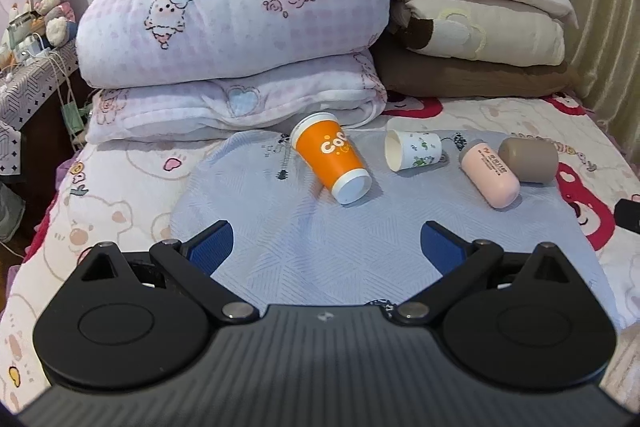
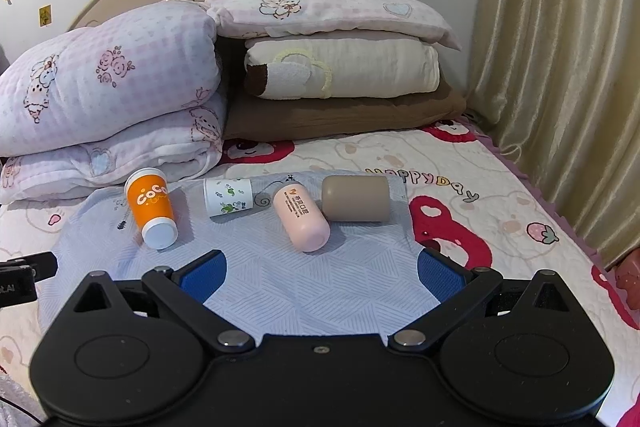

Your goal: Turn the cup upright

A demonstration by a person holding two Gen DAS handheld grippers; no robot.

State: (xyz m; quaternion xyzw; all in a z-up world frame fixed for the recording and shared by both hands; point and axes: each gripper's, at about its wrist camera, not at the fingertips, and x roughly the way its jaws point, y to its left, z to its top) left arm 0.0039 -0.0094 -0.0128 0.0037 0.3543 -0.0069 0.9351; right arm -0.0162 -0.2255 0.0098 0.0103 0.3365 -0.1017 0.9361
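Note:
Several cups lie on their sides on a pale blue cloth [image 1: 304,239] on the bed. An orange paper cup [image 1: 330,157] [image 2: 151,207] has its base toward me. A white floral cup [image 1: 412,150] [image 2: 228,197], a pink cup [image 1: 489,174] [image 2: 302,219] and a taupe cup [image 1: 528,159] [image 2: 356,203] lie to its right. My left gripper [image 1: 326,247] is open and empty, short of the orange cup. My right gripper [image 2: 322,275] is open and empty, short of the pink cup.
Folded quilts [image 1: 232,39] and stacked pillows [image 2: 340,67] sit behind the cups against the headboard. A bedside table [image 1: 32,87] with a plush toy stands at the left. A curtain [image 2: 560,67] hangs along the bed's right edge. The left gripper shows at the right wrist view's left edge [image 2: 24,275].

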